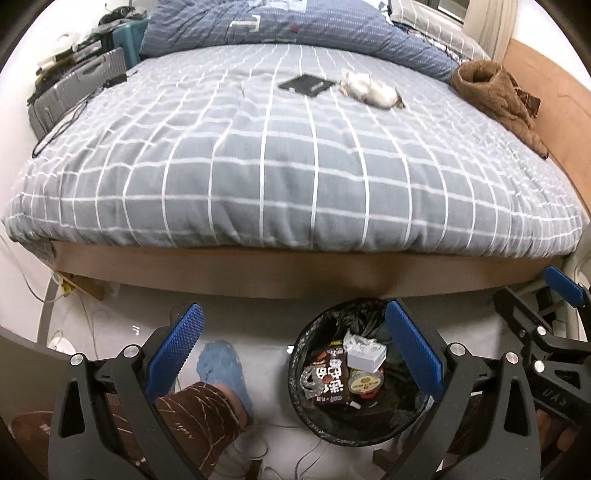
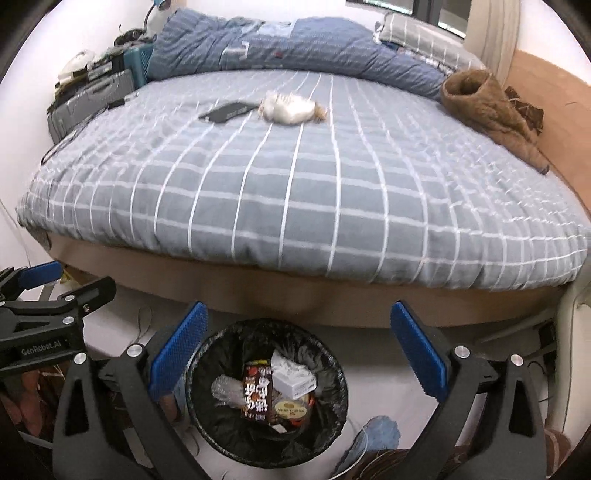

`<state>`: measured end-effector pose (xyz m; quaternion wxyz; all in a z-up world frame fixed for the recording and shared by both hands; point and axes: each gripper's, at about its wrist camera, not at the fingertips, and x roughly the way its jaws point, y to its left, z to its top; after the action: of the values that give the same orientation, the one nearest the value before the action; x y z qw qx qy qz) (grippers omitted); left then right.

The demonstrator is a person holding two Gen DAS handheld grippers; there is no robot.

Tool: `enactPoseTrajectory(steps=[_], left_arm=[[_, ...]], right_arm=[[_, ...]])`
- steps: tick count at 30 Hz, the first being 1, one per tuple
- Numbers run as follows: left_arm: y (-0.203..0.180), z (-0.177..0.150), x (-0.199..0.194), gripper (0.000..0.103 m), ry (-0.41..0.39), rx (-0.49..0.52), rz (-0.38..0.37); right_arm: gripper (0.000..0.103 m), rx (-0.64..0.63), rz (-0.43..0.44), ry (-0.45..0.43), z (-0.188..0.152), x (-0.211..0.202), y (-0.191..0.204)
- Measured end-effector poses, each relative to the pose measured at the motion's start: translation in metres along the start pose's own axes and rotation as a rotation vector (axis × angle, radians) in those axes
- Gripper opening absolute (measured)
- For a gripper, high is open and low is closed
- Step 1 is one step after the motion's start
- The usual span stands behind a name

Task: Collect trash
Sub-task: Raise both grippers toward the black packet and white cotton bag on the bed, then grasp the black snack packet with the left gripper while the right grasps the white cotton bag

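A round bin with a black liner (image 1: pixel 317 417) (image 2: pixel 207 428) stands on the floor at the foot of the bed and holds wrappers, a small white box and crumpled plastic. A crumpled white wad of trash (image 1: pixel 365 90) (image 2: pixel 290 109) lies far up the grey checked bed cover, next to a flat black item (image 1: pixel 306 85) (image 2: pixel 227 112). My left gripper (image 1: pixel 293 350) is open and empty above the floor left of the bin. My right gripper (image 2: pixel 297 349) is open and empty above the bin; it also shows in the left wrist view (image 1: pixel 535 314).
The bed (image 1: pixel 295 177) (image 2: pixel 314 206) fills the view ahead. A brown garment (image 1: pixel 495 96) (image 2: pixel 484 107) lies at its right edge, a blue duvet (image 1: pixel 295 33) at the head. Suitcases (image 1: pixel 77 88) stand left. A blue slipper (image 1: pixel 221 369) and cables lie on the floor.
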<state>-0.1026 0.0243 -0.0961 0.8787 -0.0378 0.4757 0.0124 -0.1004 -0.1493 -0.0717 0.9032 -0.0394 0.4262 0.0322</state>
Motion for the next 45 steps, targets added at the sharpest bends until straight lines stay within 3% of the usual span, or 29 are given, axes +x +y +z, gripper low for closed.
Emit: enactPoseTrajectory(steps=[8, 16, 33, 45], left_arm=[[0.011, 0.046, -0.025, 0.097, -0.05, -0.017, 0.009], [0.014, 0.114, -0.015, 0.097, -0.093, -0.005, 0.028], [-0.011, 0.253, 0.068, 0.097, -0.134, 0.075, 0.027], [-0.019, 0.286, 0.164, 0.097, -0.05, 0.123, 0.022]], right_arm=[[0.095, -0.006, -0.017, -0.094, 0.045, -0.025, -0.01], [0.095, -0.035, -0.016, -0.135, 0.103, -0.007, -0.013], [0.095, -0.06, -0.007, -0.202, 0.222, 0.084, -0.022], [0.095, -0.093, 0.03, -0.13, 0.257, 0.178, -0.02]])
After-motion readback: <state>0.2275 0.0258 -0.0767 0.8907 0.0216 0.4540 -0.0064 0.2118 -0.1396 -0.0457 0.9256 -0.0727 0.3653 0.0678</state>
